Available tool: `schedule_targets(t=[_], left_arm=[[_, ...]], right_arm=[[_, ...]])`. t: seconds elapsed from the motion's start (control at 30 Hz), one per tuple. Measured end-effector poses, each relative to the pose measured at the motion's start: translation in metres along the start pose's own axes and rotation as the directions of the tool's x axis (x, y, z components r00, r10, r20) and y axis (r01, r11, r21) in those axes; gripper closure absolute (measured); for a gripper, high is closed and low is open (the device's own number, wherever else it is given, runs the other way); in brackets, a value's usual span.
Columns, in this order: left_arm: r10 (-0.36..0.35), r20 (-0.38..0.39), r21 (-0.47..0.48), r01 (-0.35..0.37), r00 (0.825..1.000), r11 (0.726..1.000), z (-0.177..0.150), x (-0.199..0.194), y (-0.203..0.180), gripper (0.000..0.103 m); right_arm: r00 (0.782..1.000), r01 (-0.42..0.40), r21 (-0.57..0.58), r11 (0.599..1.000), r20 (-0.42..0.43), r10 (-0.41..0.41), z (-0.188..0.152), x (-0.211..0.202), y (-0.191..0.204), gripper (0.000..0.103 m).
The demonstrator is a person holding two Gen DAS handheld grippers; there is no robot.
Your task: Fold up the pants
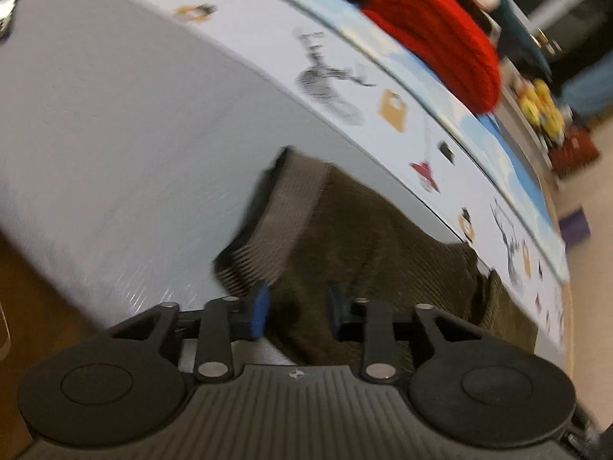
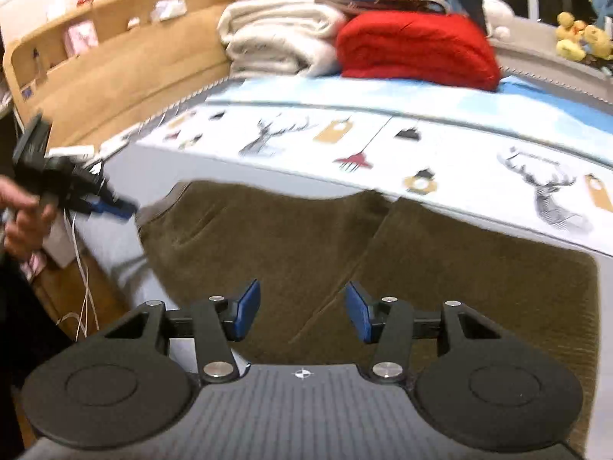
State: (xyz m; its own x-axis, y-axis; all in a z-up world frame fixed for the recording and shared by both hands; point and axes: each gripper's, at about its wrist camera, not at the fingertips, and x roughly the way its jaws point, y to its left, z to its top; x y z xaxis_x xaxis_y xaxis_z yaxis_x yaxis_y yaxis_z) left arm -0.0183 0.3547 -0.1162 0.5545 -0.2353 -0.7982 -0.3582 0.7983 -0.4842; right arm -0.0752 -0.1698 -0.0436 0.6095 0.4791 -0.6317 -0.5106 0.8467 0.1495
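Looking along both sets of tongs, we see the olive corduroy pants [image 2: 345, 253] spread flat on the grey sheet [image 2: 115, 168] of the bed, near its front edge, with a printed deer blanket [image 2: 479, 161] lying just beyond them. Their long axis runs left to right in the right wrist view: the ribbed waistband [image 1: 283, 211] lies at the left end, the legs run off to the right. Our left gripper [image 1: 295, 306] is the nearer one to that waistband; in its own view the band sits just ahead and slightly left of the blue pads [image 1: 258, 306], with cloth under the gap between them. Its jaws stand partly apart, and we cannot tell whether the pads press on the fabric or merely hover over it. From the right wrist view, the left gripper [image 2: 115, 205] points at the waistband corner, tilted downward, held by a hand [image 2: 27, 218] at the far left. Our right gripper [image 2: 302, 314] hangs above the middle of the pants, about half open, with nothing between its pads. We judge the waistband corner to be the next pick-up, so the left hand's reach decides it.
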Motion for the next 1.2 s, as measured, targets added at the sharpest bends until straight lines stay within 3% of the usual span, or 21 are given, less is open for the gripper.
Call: schedule_targets(t=[0.13,0.37,0.53,0.67,0.73,0.77,0.83,0.97,1.1,1.2], left_arm=[[-0.005,-0.02,-0.113,0.003,1.0,0.994,-0.004,0.013,0.019,0.051],[-0.003,-0.016,-0.237,-0.001,1.0,0.971,-0.006,0.045,0.029,0.049],[0.043,-0.008,-0.262,-0.044,0.999,0.964,-0.007,0.063,0.023,0.038],[0.11,0.008,-0.151,-0.107,0.994,0.983,-0.008,0.07,0.001,0.037],[0.158,0.015,-0.092,-0.156,0.987,0.984,-0.01,0.071,-0.009,0.054],[0.183,0.023,-0.051,-0.182,0.983,0.982,-0.01,0.07,-0.015,0.057],[0.225,0.053,0.033,-0.227,0.973,0.973,-0.011,0.065,-0.033,0.069],[0.264,0.201,0.207,-0.304,0.943,0.93,-0.021,0.039,-0.092,0.074],[0.153,0.323,0.356,-0.269,0.934,0.895,-0.045,0.013,-0.184,0.076],[0.022,0.36,0.515,-0.219,0.933,0.829,-0.083,0.003,-0.274,0.077]], right_arm=[[0.997,0.064,0.092,0.994,-0.037,-0.061,-0.019,0.015,-0.022,0.05],[0.997,0.066,0.116,0.991,-0.038,-0.062,-0.035,0.021,-0.031,0.051],[0.996,0.071,0.14,0.988,-0.06,-0.063,-0.045,0.018,-0.041,0.051],[0.986,0.103,0.135,0.985,-0.141,-0.084,-0.057,0.031,-0.049,0.051],[0.973,0.126,0.107,0.986,-0.205,-0.102,-0.065,0.043,-0.051,0.051],[0.972,0.127,0.092,0.988,-0.208,-0.105,-0.066,0.044,-0.049,0.051],[0.972,0.131,0.08,0.988,-0.207,-0.112,-0.065,0.044,-0.046,0.05],[0.981,0.126,0.14,0.982,-0.165,-0.102,-0.06,0.033,-0.051,0.051],[0.987,0.159,0.224,0.962,-0.037,-0.155,-0.052,0.006,-0.071,0.051],[0.97,0.208,0.345,0.915,0.046,-0.238,-0.054,-0.02,-0.1,0.051]])
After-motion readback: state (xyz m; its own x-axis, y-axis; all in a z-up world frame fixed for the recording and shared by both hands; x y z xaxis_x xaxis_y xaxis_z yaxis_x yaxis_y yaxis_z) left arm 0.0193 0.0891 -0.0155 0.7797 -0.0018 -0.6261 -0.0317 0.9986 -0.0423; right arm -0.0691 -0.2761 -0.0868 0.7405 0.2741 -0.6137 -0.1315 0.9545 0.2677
